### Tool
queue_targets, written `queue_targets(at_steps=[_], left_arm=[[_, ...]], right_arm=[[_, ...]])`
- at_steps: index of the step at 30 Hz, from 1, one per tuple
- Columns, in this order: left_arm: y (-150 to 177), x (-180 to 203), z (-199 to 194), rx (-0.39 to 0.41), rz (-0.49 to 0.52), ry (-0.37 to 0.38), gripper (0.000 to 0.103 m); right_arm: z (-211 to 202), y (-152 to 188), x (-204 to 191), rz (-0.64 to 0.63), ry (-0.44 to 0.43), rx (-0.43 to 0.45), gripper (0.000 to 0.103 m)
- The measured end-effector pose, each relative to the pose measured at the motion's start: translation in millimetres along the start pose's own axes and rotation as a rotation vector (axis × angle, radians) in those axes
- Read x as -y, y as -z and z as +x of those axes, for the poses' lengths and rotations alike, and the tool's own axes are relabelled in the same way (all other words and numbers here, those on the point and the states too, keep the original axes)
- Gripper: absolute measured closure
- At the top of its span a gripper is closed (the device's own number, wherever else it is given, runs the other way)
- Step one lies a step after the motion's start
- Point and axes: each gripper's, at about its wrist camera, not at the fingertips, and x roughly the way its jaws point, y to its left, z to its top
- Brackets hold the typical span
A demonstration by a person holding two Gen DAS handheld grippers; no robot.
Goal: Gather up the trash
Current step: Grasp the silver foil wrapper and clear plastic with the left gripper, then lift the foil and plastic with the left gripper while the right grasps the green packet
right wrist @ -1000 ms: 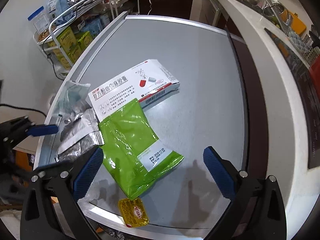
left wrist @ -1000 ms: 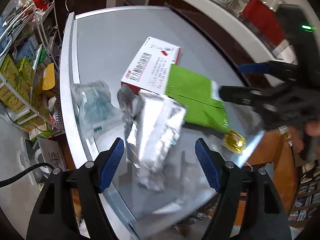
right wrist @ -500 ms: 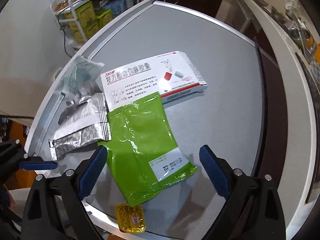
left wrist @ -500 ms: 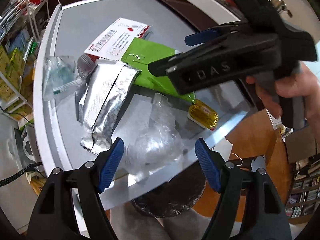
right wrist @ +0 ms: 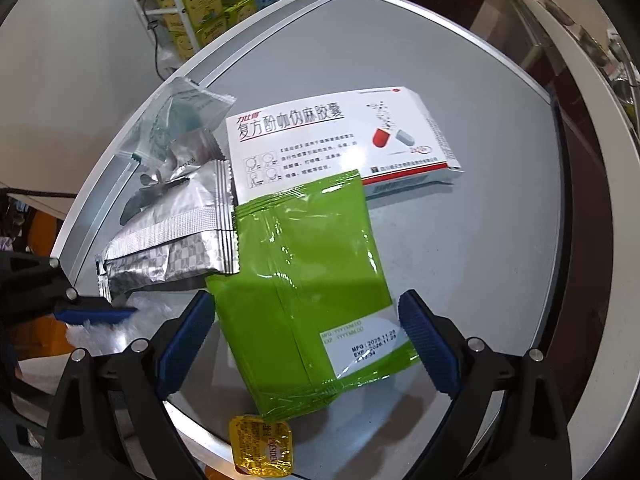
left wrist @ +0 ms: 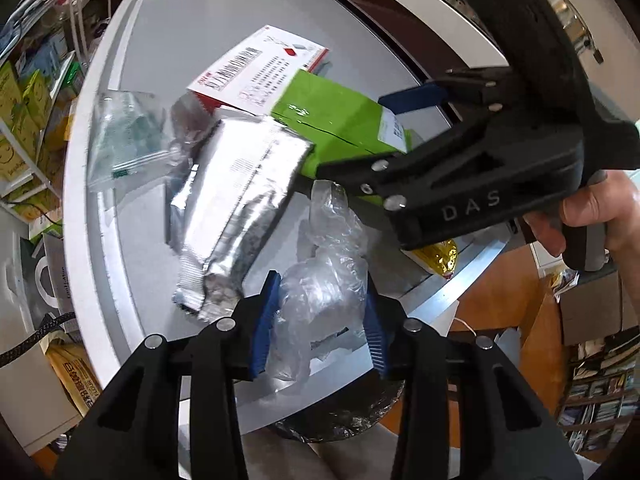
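Note:
My left gripper [left wrist: 320,316] is shut on a crumpled clear plastic wrapper [left wrist: 324,284] at the table's near edge. A silver foil pouch [left wrist: 236,208] lies just beyond it. My right gripper [right wrist: 308,340] is open and hovers over a green pouch [right wrist: 308,280], one finger on each side of it. A white medicine box [right wrist: 340,140], a silver foil pouch [right wrist: 180,236], a clear zip bag [right wrist: 176,120] and a gold butter packet [right wrist: 260,448] lie around it on the grey table [right wrist: 460,240].
A black-lined bin [left wrist: 332,420] sits below the table edge under my left gripper. A wire shelf with yellow-green boxes [right wrist: 200,20] stands beyond the table's far left. A white counter [right wrist: 592,120] runs along the right.
My left gripper has closed on the clear plastic wrapper. My right gripper has moved lower and closer over the green pouch.

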Motion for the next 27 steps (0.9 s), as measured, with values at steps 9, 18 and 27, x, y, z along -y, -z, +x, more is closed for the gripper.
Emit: queue_targets(at_steps=[9,18,27], left_arm=[[7.2,-34.5,-28.4,0.031,-0.069,0.001,0.063],[2.5,-40.4,-32.2,0.045,-0.091,-0.003,0.063],[-1.9,-32.4,-42.1,0.075,-0.093,0.02,0.063]], right_arm=[[8.1,0.2,-17.4,-0.115,-0.01,-0.051,0.011],[12.2,-2.1,-18.5,-0.096,-0.064,-0.063,0.025],[-14.2,15.3,6.7,0.053,-0.123,0.003,0.026]])
